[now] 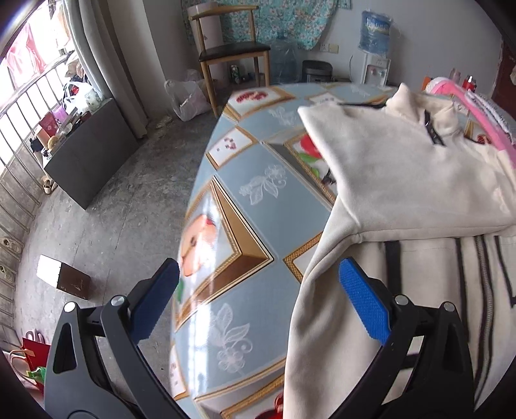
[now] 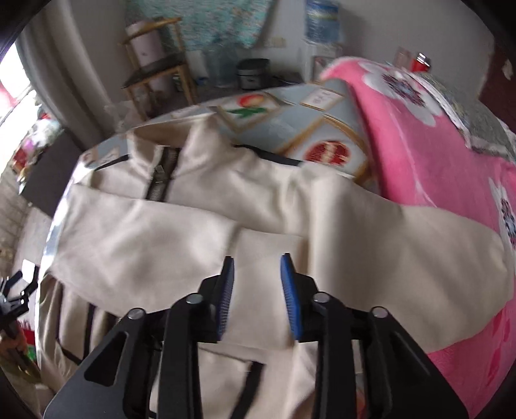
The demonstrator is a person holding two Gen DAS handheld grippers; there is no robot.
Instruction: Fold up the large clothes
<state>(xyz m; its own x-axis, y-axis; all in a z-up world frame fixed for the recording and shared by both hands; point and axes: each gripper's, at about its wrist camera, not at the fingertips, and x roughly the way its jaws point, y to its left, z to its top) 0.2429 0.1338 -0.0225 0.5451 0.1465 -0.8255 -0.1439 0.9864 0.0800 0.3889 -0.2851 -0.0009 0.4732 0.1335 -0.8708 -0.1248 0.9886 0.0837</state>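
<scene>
Right wrist view: cream zip jacket (image 2: 200,225) lies flat on the surface (image 2: 290,129), sleeves folded across. It looks soft, light, floppy fleece, so pinch hem corners. Right gripper (image 2: 258,290) narrow, empty; left gripper (image 1: 258,296) wide, empty.

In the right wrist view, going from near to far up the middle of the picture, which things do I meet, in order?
right gripper → cream jacket → its zipper → patterned tablecloth → dark bin on the floor → floral cloth on the wall.
</scene>
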